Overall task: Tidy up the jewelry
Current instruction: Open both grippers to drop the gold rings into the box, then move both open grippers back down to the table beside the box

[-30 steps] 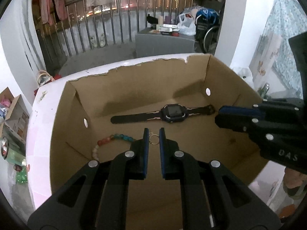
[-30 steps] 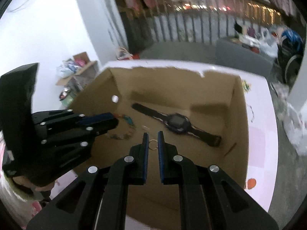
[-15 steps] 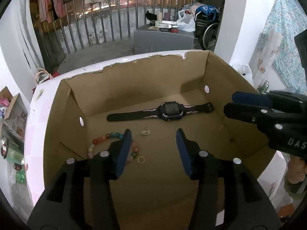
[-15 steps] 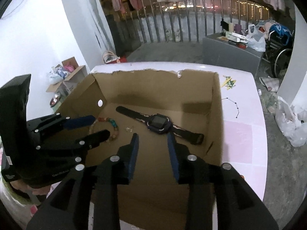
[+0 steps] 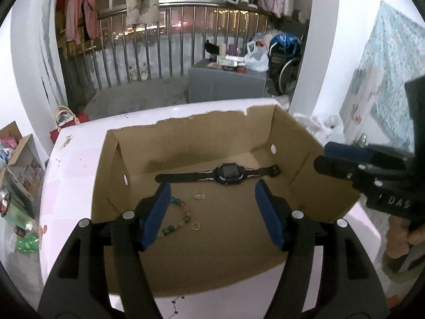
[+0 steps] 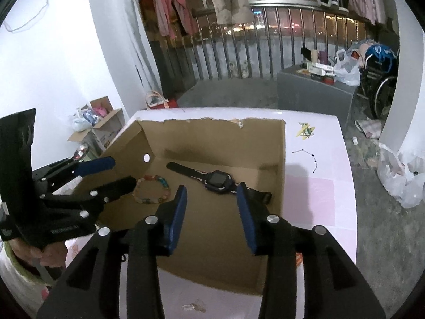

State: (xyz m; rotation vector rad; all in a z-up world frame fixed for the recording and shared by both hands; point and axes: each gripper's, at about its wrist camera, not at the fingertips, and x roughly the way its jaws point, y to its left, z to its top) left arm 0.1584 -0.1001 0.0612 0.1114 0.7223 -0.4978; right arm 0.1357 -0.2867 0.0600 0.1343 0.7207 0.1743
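Left gripper and right gripper both opening, empty; careful, the ring (tiny) could get lost under the bracelet.

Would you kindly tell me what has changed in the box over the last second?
Both grippers let go: the left gripper dropped its ring beside the bead bracelet, and the right gripper is empty too. Both are opening and have backed away. The watch and cardboard box stayed put.
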